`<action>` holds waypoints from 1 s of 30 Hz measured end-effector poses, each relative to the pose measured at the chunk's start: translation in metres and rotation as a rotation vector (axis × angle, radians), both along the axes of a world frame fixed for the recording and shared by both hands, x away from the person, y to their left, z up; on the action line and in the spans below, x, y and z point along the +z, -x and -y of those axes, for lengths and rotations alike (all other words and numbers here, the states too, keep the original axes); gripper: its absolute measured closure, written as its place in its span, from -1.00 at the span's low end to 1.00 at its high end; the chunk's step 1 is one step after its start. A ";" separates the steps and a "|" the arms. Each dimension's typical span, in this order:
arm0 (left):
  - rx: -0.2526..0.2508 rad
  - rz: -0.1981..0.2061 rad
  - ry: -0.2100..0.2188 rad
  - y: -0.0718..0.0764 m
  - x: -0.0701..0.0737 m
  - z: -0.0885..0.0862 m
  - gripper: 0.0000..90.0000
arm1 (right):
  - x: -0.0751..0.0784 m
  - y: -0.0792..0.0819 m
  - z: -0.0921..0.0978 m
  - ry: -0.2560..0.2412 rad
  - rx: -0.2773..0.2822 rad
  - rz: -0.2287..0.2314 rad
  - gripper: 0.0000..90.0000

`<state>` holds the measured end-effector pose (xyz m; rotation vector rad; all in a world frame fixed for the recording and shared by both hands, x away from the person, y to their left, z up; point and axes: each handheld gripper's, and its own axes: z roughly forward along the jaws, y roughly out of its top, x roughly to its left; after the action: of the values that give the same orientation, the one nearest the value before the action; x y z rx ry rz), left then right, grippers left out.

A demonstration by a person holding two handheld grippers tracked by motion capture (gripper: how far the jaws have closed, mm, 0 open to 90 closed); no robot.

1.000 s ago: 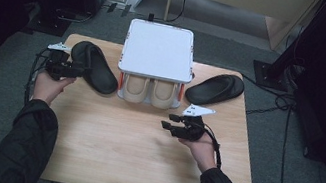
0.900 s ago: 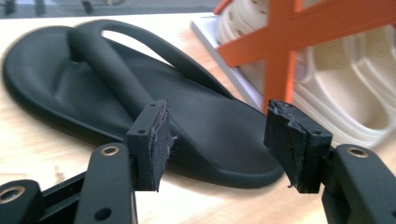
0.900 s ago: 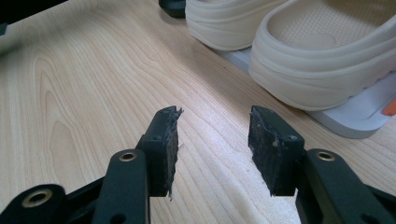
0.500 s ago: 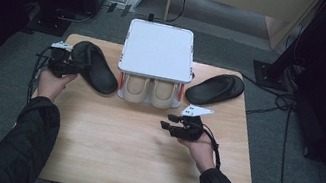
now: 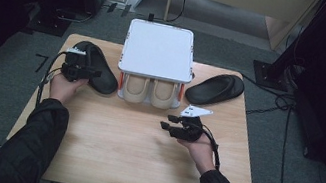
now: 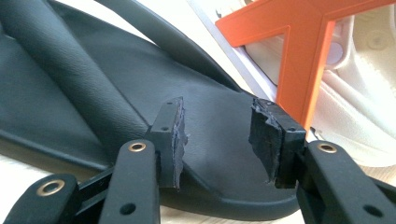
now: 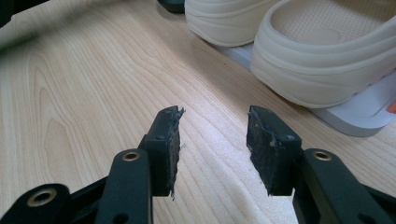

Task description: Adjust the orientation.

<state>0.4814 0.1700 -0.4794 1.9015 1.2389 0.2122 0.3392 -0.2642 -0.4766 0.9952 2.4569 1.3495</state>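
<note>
The left gripper (image 6: 217,142) is gaping wide over the heel of the black rubber slipper (image 6: 116,107), its hand (image 5: 64,87) reaching forward at the table's left. The right gripper (image 7: 212,149) is hovering open above the pale wooden table (image 7: 93,93), angled toward the cream clogs (image 7: 317,60).

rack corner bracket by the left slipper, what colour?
Orange bracket, clearest in the left gripper view, beside the black slipper.

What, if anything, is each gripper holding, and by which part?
Nothing is held. The left gripper is open over the heel end of the black slipper; the right gripper is open above the table.
</note>
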 end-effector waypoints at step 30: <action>0.044 0.002 -0.062 0.020 -0.001 -0.029 0.22 | 0.000 -0.007 -0.010 -0.007 0.028 -0.006 0.22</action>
<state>0.4618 0.1990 -0.4808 1.9273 1.2876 0.2786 0.3461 -0.2539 -0.4768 0.9705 2.4814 1.3665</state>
